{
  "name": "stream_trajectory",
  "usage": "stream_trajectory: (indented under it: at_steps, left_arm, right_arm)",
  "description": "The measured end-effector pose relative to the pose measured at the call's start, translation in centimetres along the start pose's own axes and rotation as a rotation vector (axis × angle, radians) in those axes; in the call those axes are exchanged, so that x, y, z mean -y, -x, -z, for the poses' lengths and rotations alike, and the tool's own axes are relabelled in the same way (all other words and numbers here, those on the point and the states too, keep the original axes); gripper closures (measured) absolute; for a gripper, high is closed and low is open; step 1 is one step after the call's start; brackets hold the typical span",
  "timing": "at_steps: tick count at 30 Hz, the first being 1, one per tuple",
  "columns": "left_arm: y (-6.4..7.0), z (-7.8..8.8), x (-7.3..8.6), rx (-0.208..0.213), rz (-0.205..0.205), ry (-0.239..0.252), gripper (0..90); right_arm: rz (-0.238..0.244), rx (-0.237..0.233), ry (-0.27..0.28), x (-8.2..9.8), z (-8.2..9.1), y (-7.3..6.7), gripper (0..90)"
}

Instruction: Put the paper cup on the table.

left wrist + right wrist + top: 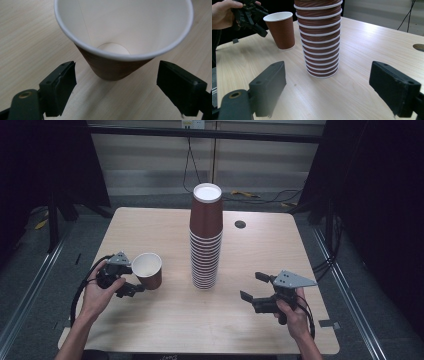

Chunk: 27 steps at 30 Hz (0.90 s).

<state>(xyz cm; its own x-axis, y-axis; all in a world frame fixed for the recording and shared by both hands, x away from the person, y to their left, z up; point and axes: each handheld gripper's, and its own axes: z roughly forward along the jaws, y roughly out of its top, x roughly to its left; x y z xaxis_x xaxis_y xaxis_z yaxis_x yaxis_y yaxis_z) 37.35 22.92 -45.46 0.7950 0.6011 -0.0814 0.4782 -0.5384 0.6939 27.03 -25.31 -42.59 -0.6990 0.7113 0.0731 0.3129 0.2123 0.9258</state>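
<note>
loose cup (148, 269): 1 | cup stack (205, 237): 1 | grippers: 2 | table (165, 315): 1

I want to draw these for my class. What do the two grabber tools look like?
Each gripper, left and right, is black with two chunky, flat, rectangular jaws. A grey three-cornered plate sits on top of each, and a black cable loops away from each one. The person's forearms show no sleeves.

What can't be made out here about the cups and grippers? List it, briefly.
- Single cup: left gripper view's top edge cuts off its far rim.
- Stack of cups: right gripper view's top edge cuts off its top; the exact count is too fine in the high view.
- Left gripper: in the high view, too small to tell whether it touches the single cup.
</note>
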Motion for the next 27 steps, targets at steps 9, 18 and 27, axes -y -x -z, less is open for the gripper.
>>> stream_trajectory:
  at_steps: [9,18,27]
  left_arm:
    - [2.7,1.0,1.1,0.017,0.022,0.136,16.4]
    - [6.0,1.2,1.7,0.062,0.016,0.208,16.4]
    - [8.4,-0.3,1.0,0.113,-0.021,0.297,16.4]
  right_arm:
    - [-0.001,0.015,0.006,0.1,0.1,0.0,13.8]
    - [-0.001,0.024,0.013,0.1,0.3,0.1,13.8]
    - [0.0,0.031,0.01,0.4,0.2,0.0,13.8]
